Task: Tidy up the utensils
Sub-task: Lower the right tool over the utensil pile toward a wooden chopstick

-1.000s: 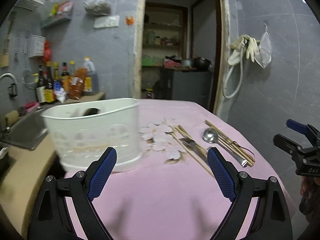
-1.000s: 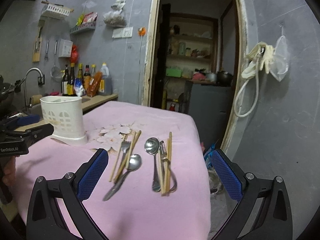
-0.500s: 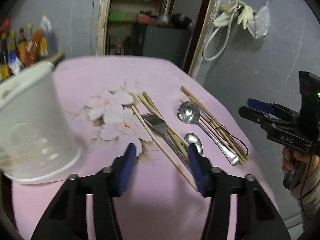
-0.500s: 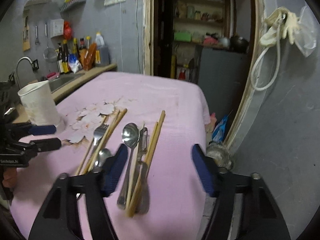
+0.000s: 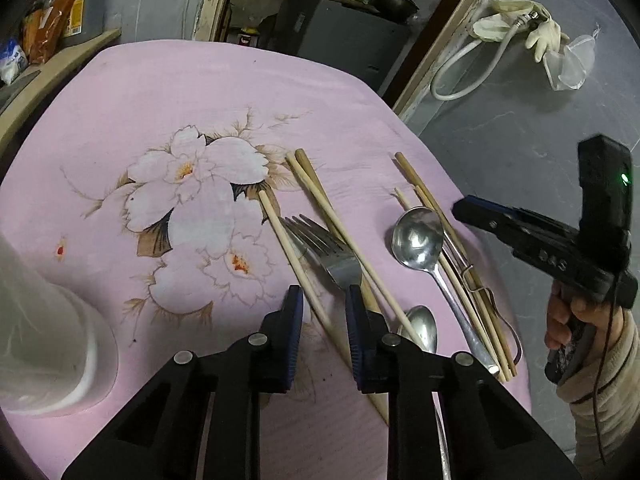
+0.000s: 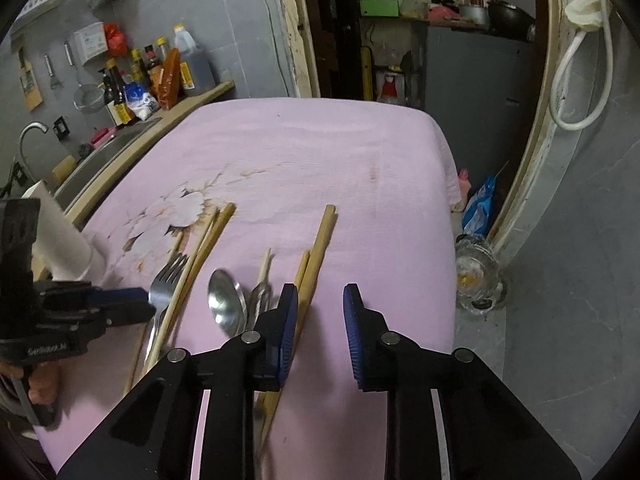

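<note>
The left hand-held gripper hangs low over the near edge of the table, its jaws part-spread and straddling one pale chopstick beside the fork. Nothing is pinched yet; whether the pads touch the stick cannot be told. The right hand-held gripper is also part-spread and empty, poised over the near-right part of the table, with a bundle of darker chopsticks just beside its left pad.

Location of the task items:
- The utensils lie in two loose groups toward the near-right corner of the table, on the pink cloth.
- The left group holds the fork, several chopsticks and a small spoon.
- The right group holds a large spoon, more chopsticks and a thin wire-handled tool.
- The white holder stands at the near-left edge of the table (probably the destination for all items).

Recommended procedure for the step in hand, a chopstick pickup by the left hand-held gripper:
1. Lower until both pads flank the stick alone; the fork tines lie touching or nearly touching it and may be caught too.
2. Close firmly. A thin round stick will likely roll or pivot in a weak pinch.
3. Lift straight up before moving toward the holder, so neighbouring sticks are not dragged.
</note>
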Action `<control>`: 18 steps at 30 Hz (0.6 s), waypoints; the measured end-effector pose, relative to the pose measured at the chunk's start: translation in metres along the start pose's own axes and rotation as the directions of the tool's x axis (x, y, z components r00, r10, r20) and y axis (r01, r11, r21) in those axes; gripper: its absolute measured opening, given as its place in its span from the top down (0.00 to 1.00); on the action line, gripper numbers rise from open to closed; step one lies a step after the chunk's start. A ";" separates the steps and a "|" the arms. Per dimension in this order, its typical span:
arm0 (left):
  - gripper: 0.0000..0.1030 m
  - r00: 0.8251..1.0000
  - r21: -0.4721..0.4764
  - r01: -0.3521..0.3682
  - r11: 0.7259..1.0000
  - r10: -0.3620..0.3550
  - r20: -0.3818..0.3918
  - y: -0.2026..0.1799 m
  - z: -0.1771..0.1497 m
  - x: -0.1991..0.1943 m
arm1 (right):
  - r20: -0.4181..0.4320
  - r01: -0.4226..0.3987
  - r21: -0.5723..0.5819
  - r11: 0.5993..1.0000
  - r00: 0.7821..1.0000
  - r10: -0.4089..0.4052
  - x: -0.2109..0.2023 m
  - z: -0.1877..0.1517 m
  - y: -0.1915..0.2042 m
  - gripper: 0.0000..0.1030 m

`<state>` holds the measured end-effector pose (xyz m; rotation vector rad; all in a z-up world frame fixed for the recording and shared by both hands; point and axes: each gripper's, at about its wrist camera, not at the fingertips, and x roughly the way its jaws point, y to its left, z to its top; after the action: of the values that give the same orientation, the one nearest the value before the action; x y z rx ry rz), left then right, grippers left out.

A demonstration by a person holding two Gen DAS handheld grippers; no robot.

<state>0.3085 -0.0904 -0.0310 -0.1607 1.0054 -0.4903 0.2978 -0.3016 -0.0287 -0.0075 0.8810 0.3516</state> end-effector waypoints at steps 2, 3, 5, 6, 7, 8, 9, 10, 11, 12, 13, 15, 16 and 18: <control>0.82 1.000 0.005 -0.004 1.000 0.004 0.002 0.001 0.003 0.001 | -0.011 -0.002 0.004 1.000 1.000 0.002 0.008 0.005 -0.002 0.84; 0.82 1.000 0.003 0.000 1.000 0.000 0.003 -0.001 0.002 0.002 | -0.017 -0.009 0.009 1.000 1.000 0.010 0.012 0.008 -0.003 0.84; 0.82 1.000 -0.003 0.012 1.000 -0.012 0.003 0.003 0.002 0.003 | -0.029 -0.020 0.017 1.000 0.999 0.020 0.019 0.014 -0.004 0.85; 0.82 1.000 -0.009 0.019 1.000 -0.019 0.002 0.001 0.003 0.004 | -0.034 -0.022 0.017 1.000 0.999 0.022 0.022 0.016 -0.004 0.85; 0.82 1.000 -0.019 0.030 0.999 -0.030 0.000 0.005 0.003 0.005 | -0.040 -0.022 0.015 1.000 0.999 0.023 0.025 0.019 -0.004 0.85; 0.82 0.999 -0.025 0.036 0.999 -0.036 -0.001 0.000 0.005 0.008 | -0.047 -0.020 0.013 1.000 0.999 0.021 0.028 0.020 -0.003 0.85; 0.82 0.999 -0.029 0.041 0.999 -0.041 -0.001 0.000 0.005 0.007 | -0.055 -0.013 0.012 1.000 0.998 0.014 0.032 0.022 -0.003 0.86; 0.82 0.999 -0.031 0.045 0.998 -0.045 -0.001 0.001 0.005 0.007 | -0.061 -0.010 0.014 1.000 0.998 0.011 0.035 0.023 -0.004 0.86; 0.83 0.999 -0.035 0.049 0.998 -0.049 0.000 0.002 0.004 0.006 | -0.067 -0.013 0.020 1.000 0.998 0.014 0.038 0.025 -0.005 0.86; 0.84 0.999 -0.039 0.051 0.998 -0.052 0.000 0.002 0.004 0.006 | -0.072 -0.014 0.029 0.999 0.997 0.016 0.041 0.028 -0.006 0.87; 0.84 0.999 -0.041 0.054 0.998 -0.054 -0.002 0.003 0.003 0.006 | -0.075 -0.016 0.038 0.999 0.997 0.018 0.043 0.031 -0.008 0.87; 0.84 0.998 -0.044 0.058 0.997 -0.058 -0.001 0.004 0.002 0.005 | -0.083 -0.019 0.053 0.998 0.996 0.024 0.047 0.036 -0.010 0.87; 0.84 0.998 -0.050 0.065 0.997 -0.065 -0.003 0.006 0.002 0.005 | -0.088 -0.021 0.060 0.998 0.996 0.026 0.050 0.038 -0.011 0.87; 0.82 0.997 -0.064 0.079 0.995 -0.080 -0.008 0.009 0.004 0.005 | -0.103 -0.026 0.069 0.997 0.994 0.033 0.055 0.041 -0.012 0.87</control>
<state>0.3167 -0.0853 -0.0365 -0.2560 1.0278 -0.5325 0.3639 -0.2900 -0.0458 0.0496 0.9961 0.3510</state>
